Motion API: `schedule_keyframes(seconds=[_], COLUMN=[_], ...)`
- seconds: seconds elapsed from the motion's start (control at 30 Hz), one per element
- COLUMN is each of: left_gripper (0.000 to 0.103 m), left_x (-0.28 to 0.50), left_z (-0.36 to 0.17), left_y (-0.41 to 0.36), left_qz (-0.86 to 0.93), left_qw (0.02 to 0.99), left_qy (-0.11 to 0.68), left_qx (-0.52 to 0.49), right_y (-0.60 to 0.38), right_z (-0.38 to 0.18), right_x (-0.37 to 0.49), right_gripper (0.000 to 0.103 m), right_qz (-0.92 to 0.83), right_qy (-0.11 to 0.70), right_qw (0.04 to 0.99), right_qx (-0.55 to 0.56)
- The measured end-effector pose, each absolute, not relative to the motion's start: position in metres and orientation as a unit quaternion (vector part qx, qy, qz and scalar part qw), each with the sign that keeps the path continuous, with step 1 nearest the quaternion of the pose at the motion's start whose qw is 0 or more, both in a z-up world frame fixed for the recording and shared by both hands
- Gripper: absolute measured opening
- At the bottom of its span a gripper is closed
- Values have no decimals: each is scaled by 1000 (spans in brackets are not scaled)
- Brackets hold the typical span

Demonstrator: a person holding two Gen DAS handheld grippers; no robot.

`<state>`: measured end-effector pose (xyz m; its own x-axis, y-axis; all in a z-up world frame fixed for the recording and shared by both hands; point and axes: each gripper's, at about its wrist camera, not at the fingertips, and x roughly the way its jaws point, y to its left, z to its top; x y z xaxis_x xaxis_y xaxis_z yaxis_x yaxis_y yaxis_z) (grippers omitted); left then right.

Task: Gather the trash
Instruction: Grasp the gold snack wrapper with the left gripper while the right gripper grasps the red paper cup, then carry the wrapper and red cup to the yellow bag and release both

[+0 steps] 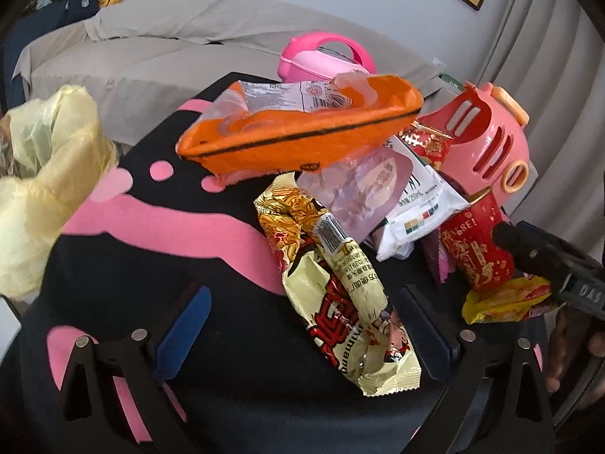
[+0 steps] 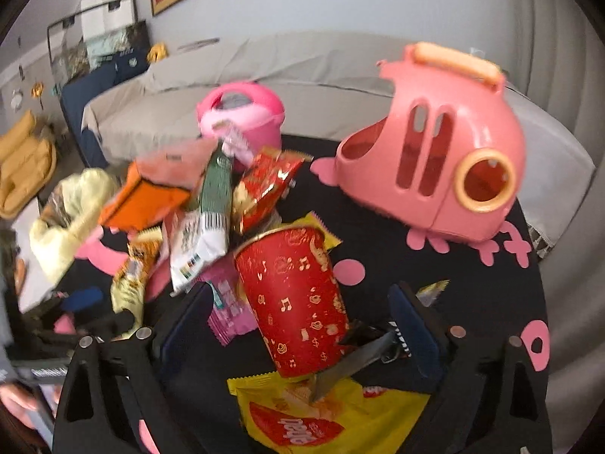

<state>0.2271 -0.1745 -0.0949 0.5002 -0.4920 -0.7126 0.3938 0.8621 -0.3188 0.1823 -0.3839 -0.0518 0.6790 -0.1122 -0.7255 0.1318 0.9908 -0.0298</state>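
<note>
A heap of trash lies on a black table (image 1: 124, 276) with pink shapes. My left gripper (image 1: 302, 325) is open, and a crumpled yellow noodle wrapper (image 1: 340, 302) lies between its blue fingers without touching the pads. My right gripper (image 2: 300, 327) is open around a tipped red paper cup (image 2: 298, 302), with a gap on both sides. Under the cup lie a yellow chip bag (image 2: 321, 420) and a silvery wrapper (image 2: 355, 363). Behind are an orange package (image 1: 302, 132), a white carton (image 1: 419, 204) and a red snack packet (image 2: 264, 185).
A pale yellow plastic bag (image 1: 49, 189) stands open at the table's left edge. A salmon-pink toy carrier (image 2: 435, 159) and a pink toy pot (image 2: 242, 113) stand at the back. A grey-covered sofa (image 1: 151, 56) lies beyond the table.
</note>
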Motion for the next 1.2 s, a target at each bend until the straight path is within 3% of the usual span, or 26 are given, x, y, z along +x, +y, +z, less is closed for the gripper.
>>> schedule_keyframes(seconds=[0.1, 0.13, 0.23, 0.27, 0.3, 0.37, 0.4, 0.53, 0.6, 0.63, 0.67, 0.83, 1.1, 1.13, 1.2], left_gripper=[83, 82, 64, 56, 55, 53, 53, 52, 52, 52, 52, 52, 52, 52, 52], left_x=[232, 233, 237, 238, 238, 236, 235, 227, 222, 219, 216, 207, 191, 190, 190], left_z=[-96, -94, -92, -91, -89, -84, -79, -59, -50, -46, -42, -30, -11, -8, -4], left_y=[-176, -177, -181, -182, -181, -178, -174, -159, -152, -148, -145, -128, -108, -105, -100], left_qz=[-260, -260, -274, -278, -283, -284, -285, -284, -279, -276, -275, -285, -308, -302, -292], left_qw=[857, 858, 851, 849, 848, 850, 853, 867, 874, 878, 881, 880, 888, 894, 902], left_qy=[441, 440, 443, 444, 444, 438, 433, 405, 395, 390, 384, 379, 341, 331, 318], left_qx=[-62, -63, -66, -66, -66, -66, -66, -62, -47, -37, -28, -16, -16, -12, -8], right_y=[-381, -380, -382, -383, -385, -387, -389, -386, -384, -382, -380, -368, -373, -374, -374], right_z=[-58, -58, -55, -52, -48, -39, -34, -20, -14, -11, -8, -6, -44, -47, -49], right_x=[190, 192, 194, 191, 188, 181, 177, 168, 169, 169, 168, 192, 232, 233, 233], right_gripper=[89, 79, 47, 43, 38, 15, 13, 17, 49, 84, 97, 97, 92, 89, 64], right_qz=[-68, -69, -58, -56, -53, -46, -40, -37, -56, -63, -65, -56, -61, -55, -50], right_qy=[404, 405, 416, 413, 408, 400, 393, 383, 380, 372, 363, 398, 469, 476, 483], right_qw=[912, 911, 907, 909, 911, 915, 918, 922, 923, 926, 930, 913, 879, 877, 873], right_qx=[-8, -14, -12, -4, 4, 22, 34, 33, 22, 12, 1, -67, -52, -45, -37])
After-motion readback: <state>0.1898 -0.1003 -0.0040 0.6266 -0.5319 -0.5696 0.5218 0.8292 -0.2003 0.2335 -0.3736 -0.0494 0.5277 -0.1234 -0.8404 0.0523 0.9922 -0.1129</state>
